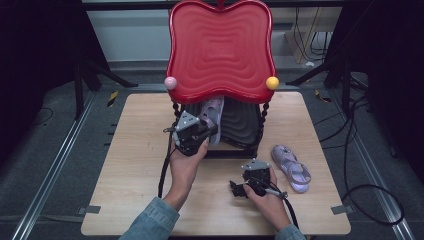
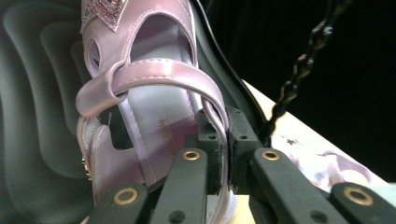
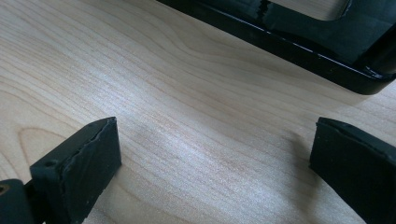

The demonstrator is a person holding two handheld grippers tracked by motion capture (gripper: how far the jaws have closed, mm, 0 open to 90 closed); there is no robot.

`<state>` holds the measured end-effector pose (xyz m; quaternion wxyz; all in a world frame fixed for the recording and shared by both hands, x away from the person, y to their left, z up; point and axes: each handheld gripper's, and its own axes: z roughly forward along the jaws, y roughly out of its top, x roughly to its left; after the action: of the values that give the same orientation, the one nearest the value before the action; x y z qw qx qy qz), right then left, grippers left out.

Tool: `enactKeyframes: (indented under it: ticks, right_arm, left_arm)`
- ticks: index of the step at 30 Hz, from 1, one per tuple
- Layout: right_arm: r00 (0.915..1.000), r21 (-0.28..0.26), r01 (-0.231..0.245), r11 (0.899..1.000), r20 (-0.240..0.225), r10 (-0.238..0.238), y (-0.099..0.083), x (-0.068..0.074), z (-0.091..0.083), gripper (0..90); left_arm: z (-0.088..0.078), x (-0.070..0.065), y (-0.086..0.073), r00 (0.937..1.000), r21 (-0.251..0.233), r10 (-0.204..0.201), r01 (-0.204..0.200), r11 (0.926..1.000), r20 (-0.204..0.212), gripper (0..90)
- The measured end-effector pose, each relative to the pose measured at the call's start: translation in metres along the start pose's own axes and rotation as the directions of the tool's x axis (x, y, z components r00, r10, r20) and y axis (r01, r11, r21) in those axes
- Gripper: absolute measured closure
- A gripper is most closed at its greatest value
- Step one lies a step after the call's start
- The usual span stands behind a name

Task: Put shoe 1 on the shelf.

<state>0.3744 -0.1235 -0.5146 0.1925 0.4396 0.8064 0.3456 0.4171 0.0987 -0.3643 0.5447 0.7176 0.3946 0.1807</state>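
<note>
One sandal (image 1: 214,116) on rack's lower shelf (image 1: 242,125), other sandal (image 1: 291,167) right on table (image 1: 135,165)

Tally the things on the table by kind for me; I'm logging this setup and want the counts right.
Lilac sandals: 2 (one on the rack's lower black shelf, held at its heel strap by the left tool; one lying on the table)
Two-tier shoe rack with a red top shelf: 1
Hand-held tools: 2 (left, and right tool)
Total: 5

red tray (image 1: 220,50) overhangs, table (image 1: 135,165) front open
</note>
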Motion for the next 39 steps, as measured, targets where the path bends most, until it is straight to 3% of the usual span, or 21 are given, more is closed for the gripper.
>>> enactKeyframes:
  ticks: [11,14,22,39]
  right_arm:
    - [1.0000,-0.001,0.005,1.000,-0.001,-0.005,0.000,0.000,0.000,2.1]
    - [1.0000,0.000,0.004,1.000,-0.002,-0.004,0.000,0.000,0.000,2.1]
    - [1.0000,-0.001,0.004,1.000,-0.003,-0.004,0.000,0.000,0.000,2.1]
    - [1.0000,-0.001,0.003,1.000,-0.002,-0.003,0.000,0.000,0.000,2.1]
  left_arm:
    - [0.028,0.006,-0.004,0.9943,-0.049,-0.001,-0.004,0.9988,-0.106,86.1]
    - [0.030,0.011,-0.004,0.9922,-0.047,-0.024,0.018,0.9987,-0.122,86.2]
    - [0.026,0.017,-0.003,0.9848,-0.043,-0.018,0.011,0.9990,-0.173,86.1]
    - [0.034,0.019,-0.007,0.9788,-0.020,-0.055,0.052,0.9984,-0.197,86.2]
